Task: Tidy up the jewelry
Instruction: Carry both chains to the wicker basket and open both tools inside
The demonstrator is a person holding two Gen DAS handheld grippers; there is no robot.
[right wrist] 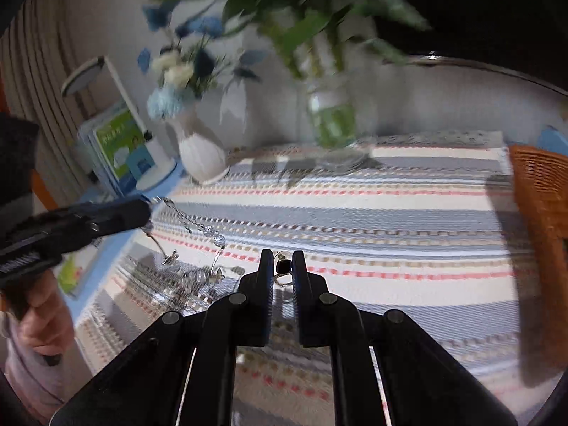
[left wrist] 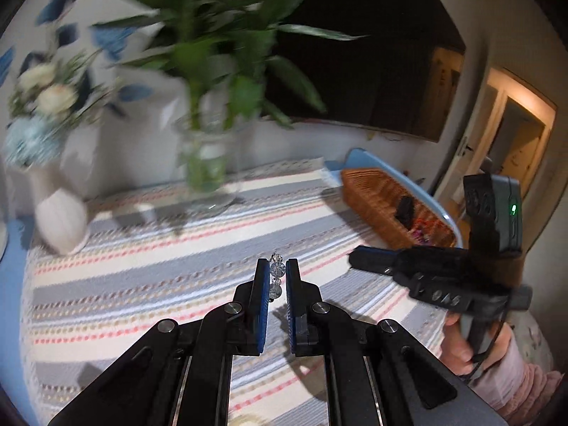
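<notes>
Left tool (left wrist: pixel 276 269) is clenched on a clear bead strand (left wrist: pixel 276 277); right tool (right wrist: pixel 282 266) pinches a dark-stoned piece (right wrist: pixel 284 266).

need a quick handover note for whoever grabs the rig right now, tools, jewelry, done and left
Left tool: shut on a clear bead strand, pinched at the tips; in the right wrist view the rest of it trails down over the striped cloth.
Right tool: shut on a small dark-stone piece with a thin chain.
Wicker basket: at the right edge of the table, already holding some dark and reddish items.
Done: both pieces gripped and held above the cloth.
Left: probably carry both to the basket and release; mind the glass vase and white vase behind.
</notes>
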